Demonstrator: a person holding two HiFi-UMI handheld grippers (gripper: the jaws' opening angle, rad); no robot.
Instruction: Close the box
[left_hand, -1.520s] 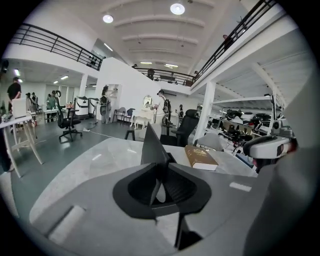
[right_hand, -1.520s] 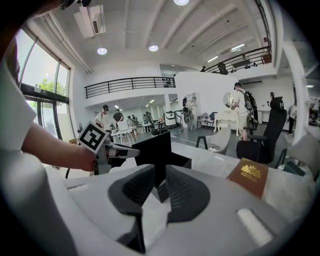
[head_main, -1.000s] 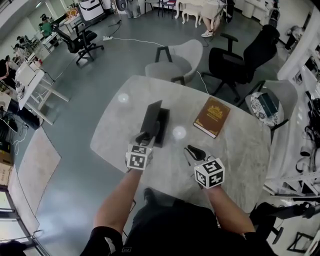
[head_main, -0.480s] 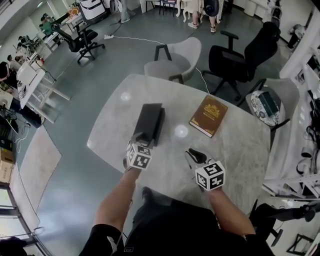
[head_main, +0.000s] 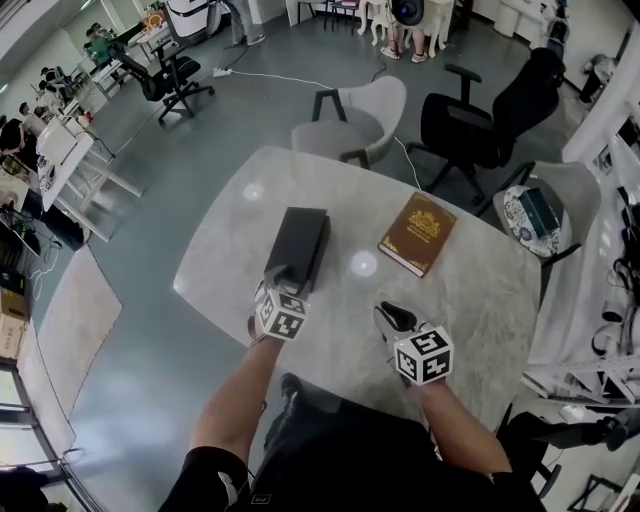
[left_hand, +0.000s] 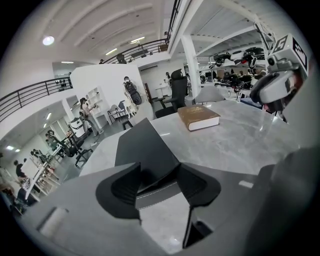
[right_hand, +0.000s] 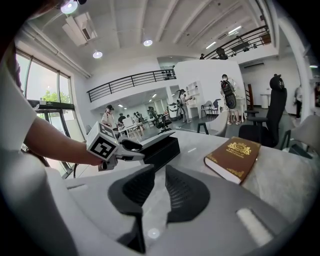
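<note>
The black box (head_main: 297, 245) lies on the grey table (head_main: 470, 290), its lid (left_hand: 142, 145) lowered almost flat onto the base (right_hand: 165, 150). My left gripper (left_hand: 157, 170) sits at the box's near end. Its jaws have just been opening and now stand wide, with the lid's near edge loose between them. From the right gripper view, the left gripper (right_hand: 131, 145) rests at the lid's tip. My right gripper (right_hand: 160, 170) hovers over bare table to the right of the box, jaws nearly together with nothing between them; it is also in the head view (head_main: 392, 318).
A brown hardcover book (head_main: 418, 232) lies on the table right of the box. Grey and black chairs (head_main: 360, 115) stand beyond the far edge. People and desks fill the hall behind.
The lid, upright a second ago, has come down onto the box. My left gripper sank with it and its jaws spread. The right gripper drifted slightly.
</note>
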